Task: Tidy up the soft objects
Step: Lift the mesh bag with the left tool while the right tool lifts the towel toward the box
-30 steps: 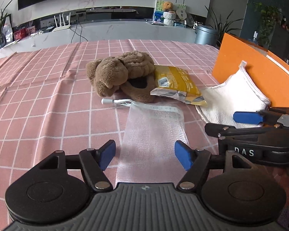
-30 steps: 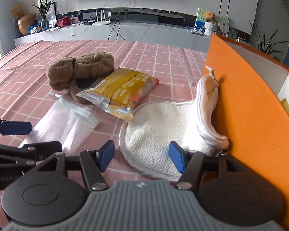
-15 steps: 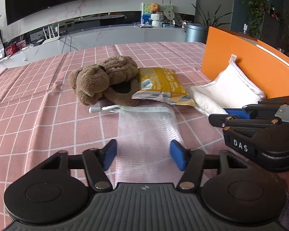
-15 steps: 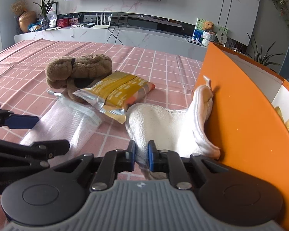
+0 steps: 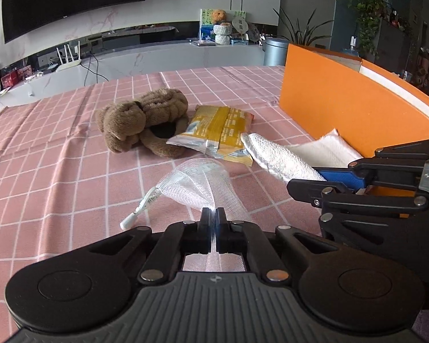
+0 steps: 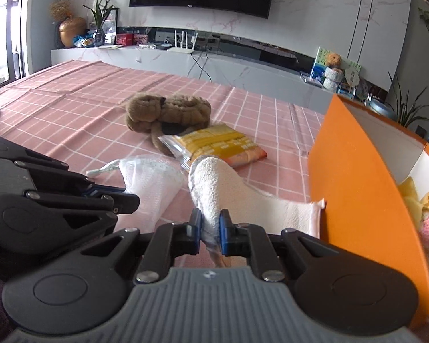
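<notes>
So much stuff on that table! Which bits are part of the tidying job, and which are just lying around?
Part of the job:
- mesh bag, pinched by the left gripper
- white cloth, pinched by the right gripper
- brown plush toy
- orange box

Just lying about:
- yellow snack packet
- checked tablecloth

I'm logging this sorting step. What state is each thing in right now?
Left tool: shut on the mesh bag.
Mesh bag: bunched, lifted at the gripped end.
Right tool: shut on the white cloth.
White cloth: pinched, raised, draping beside the box.
Orange box: open, soft items inside.
Plush toy: lying untouched.
Snack packet: sealed, flat on the table.
</notes>
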Demonstrator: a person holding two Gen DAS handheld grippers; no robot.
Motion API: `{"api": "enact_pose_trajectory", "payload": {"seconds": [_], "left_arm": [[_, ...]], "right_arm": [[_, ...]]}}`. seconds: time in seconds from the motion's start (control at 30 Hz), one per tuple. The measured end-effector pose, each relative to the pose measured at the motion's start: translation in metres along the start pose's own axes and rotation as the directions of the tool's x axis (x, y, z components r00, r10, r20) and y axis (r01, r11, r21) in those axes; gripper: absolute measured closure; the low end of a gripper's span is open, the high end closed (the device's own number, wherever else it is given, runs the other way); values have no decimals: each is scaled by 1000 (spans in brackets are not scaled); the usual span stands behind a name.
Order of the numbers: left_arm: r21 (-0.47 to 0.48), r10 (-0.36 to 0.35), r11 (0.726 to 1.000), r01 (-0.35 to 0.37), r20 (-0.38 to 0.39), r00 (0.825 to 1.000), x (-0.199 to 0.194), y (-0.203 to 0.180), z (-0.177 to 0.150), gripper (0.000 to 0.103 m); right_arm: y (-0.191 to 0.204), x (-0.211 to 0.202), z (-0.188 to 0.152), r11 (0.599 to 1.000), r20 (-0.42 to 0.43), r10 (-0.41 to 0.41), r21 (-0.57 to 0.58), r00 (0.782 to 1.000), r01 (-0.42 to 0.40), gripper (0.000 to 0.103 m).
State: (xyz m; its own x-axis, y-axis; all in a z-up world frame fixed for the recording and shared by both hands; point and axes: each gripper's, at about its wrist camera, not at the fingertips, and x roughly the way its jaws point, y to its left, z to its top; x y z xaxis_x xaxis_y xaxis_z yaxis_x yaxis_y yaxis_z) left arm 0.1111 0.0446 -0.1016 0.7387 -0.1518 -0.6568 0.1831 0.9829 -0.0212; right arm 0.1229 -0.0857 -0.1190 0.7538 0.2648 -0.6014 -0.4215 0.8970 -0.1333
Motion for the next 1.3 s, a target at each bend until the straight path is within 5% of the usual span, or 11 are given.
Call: {"api": "enact_pose_trajectory", "payload": {"seconds": [0.67, 1.03, 1.3], "left_arm": [[-29, 20, 999, -15, 198, 980, -76, -11, 41, 101], [55, -86, 996, 73, 293, 952, -80, -46, 92, 101], [106, -198, 979, 175, 265, 944, -48, -81, 123, 101]], "right_arm": [[-10, -112, 28, 999, 266, 19, -48, 964, -6, 93], [-63, -144, 55, 994, 310, -19, -97, 951, 51, 93], [-116, -143, 65, 982, 274, -85, -142, 958, 128, 93]]}}
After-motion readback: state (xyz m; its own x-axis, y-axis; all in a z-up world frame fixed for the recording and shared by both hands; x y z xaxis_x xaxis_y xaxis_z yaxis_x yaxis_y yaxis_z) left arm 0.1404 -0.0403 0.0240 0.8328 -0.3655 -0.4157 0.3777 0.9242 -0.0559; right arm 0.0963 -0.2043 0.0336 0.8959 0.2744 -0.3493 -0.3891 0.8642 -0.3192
